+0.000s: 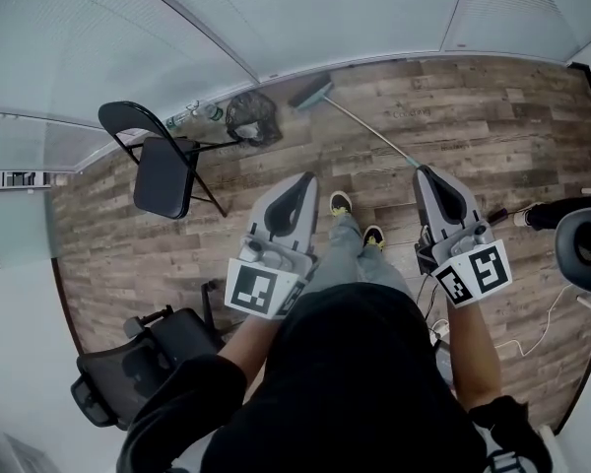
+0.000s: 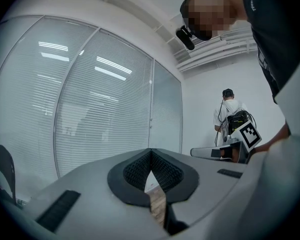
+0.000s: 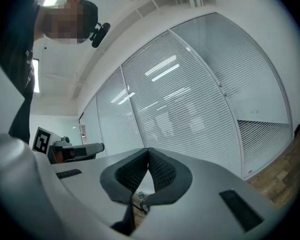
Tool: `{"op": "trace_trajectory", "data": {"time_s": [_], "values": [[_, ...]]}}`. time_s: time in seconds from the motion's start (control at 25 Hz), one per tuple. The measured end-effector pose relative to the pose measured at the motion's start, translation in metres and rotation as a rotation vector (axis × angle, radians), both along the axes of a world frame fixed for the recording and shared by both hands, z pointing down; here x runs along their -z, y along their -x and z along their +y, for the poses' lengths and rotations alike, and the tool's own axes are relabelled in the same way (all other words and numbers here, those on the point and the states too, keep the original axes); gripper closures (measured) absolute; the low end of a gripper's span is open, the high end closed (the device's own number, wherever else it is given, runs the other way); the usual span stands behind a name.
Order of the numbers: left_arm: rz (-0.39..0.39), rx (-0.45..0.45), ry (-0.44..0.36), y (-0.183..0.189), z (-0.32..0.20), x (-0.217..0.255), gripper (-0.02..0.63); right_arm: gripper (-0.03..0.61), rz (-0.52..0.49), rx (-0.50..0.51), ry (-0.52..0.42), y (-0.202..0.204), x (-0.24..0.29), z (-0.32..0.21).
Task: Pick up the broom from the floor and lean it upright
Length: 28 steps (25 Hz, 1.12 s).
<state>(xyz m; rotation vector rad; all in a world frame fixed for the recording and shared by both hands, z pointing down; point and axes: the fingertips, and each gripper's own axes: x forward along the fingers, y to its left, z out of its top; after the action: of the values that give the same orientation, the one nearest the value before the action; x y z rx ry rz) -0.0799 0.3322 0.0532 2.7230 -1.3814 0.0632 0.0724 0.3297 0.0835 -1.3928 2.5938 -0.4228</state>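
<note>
Person's dark top (image 1: pixel 355 382) nearest, left gripper (image 1: pixel 305 179) and right gripper (image 1: pixel 426 171) level, both clenched empty; broom (image 1: pixel 369 129) lies flat on the floor just ahead of the right tips: approach step, next needs opening jaws and stooping to the handle.

Wood floor (image 1: pixel 473 116), broom (image 1: pixel 361 124) lying flat, folding chair (image 1: pixel 163 175) standing

Brown wood-grain floor (image 1: pixel 492 116); black folding chair (image 1: pixel 164 173); white striped blinds (image 1: pixel 374 8); grey broom (image 1: pixel 312 93).
</note>
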Motion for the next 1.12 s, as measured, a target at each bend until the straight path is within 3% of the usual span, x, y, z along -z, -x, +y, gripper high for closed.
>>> {"op": "trace_trajectory", "data": {"time_s": [0.48, 0.76, 0.92, 1.12], "values": [[0.052, -0.046, 0.03, 0.04, -0.097, -0.018, 0.598, 0.561, 0.109, -0.073, 0.022, 0.028, -0.008, -0.093], [0.072, -0.096, 0.03, 0.065, -0.167, -0.036, 0.598, 0.561, 0.167, -0.042, 0.01, 0.063, -0.01, -0.156], [0.096, -0.114, 0.022, 0.069, -0.194, -0.045, 0.598, 0.56, 0.201, -0.064, 0.029, 0.058, -0.014, -0.18], [0.098, -0.18, 0.08, 0.055, -0.217, -0.067, 0.598, 0.561, 0.24, -0.099, 0.053, 0.041, -0.023, -0.2]]}}
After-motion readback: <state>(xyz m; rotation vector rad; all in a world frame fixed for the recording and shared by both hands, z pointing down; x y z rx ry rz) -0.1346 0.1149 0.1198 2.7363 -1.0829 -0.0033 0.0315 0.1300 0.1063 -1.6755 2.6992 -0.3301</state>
